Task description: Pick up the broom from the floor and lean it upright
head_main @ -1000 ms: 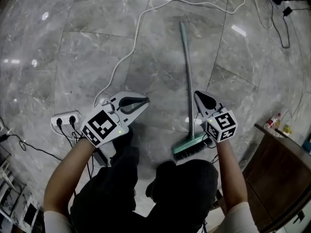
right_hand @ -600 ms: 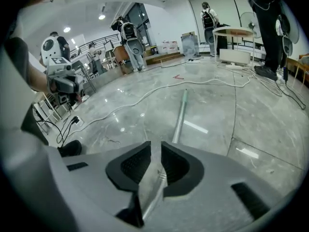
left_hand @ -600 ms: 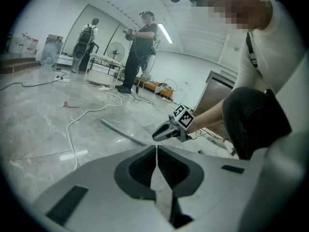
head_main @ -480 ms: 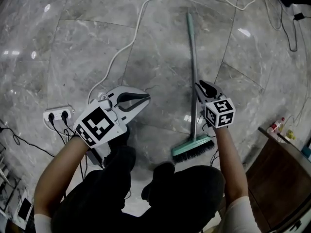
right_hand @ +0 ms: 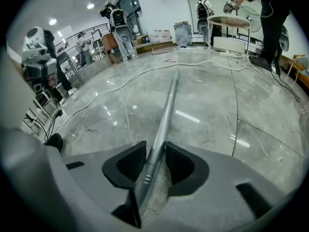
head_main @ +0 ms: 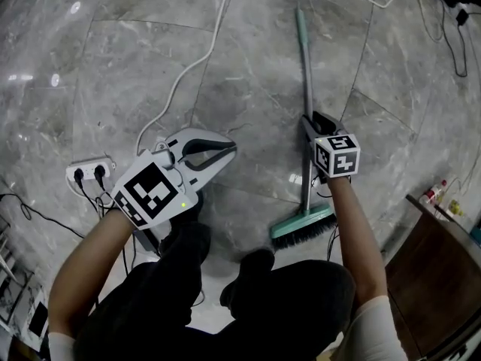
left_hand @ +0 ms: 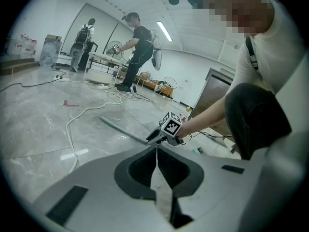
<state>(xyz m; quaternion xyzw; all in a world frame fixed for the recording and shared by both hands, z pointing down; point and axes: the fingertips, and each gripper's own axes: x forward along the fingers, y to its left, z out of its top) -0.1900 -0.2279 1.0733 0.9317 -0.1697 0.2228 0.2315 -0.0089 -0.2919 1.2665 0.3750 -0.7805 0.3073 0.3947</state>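
Observation:
The broom lies flat on the grey marble floor, its grey-green handle (head_main: pixel 304 74) running away from me and its green brush head (head_main: pixel 303 228) near my feet. My right gripper (head_main: pixel 310 120) points steeply down over the lower handle. Its jaws have just been opening and now straddle the handle (right_hand: pixel 166 115), which runs up between them; the right gripper (right_hand: pixel 155 151) does not clamp it. My left gripper (head_main: pixel 231 147) hovers to the left of the broom, well apart from it, jaws together and empty. The left gripper view shows that gripper (left_hand: pixel 156 149) shut, with the right gripper (left_hand: pixel 155 135) on the handle (left_hand: pixel 120 129) beyond.
A white cable (head_main: pixel 203 59) snakes across the floor to a power strip (head_main: pixel 89 175) at the left. A brown cabinet (head_main: pixel 443 239) and a small bottle (head_main: pixel 430 194) stand at the right. My dark-trousered legs fill the lower middle. Other people work at tables far off.
The right gripper has sunk down to the floor and its jaws have parted around the broom handle. The left gripper has hardly moved.

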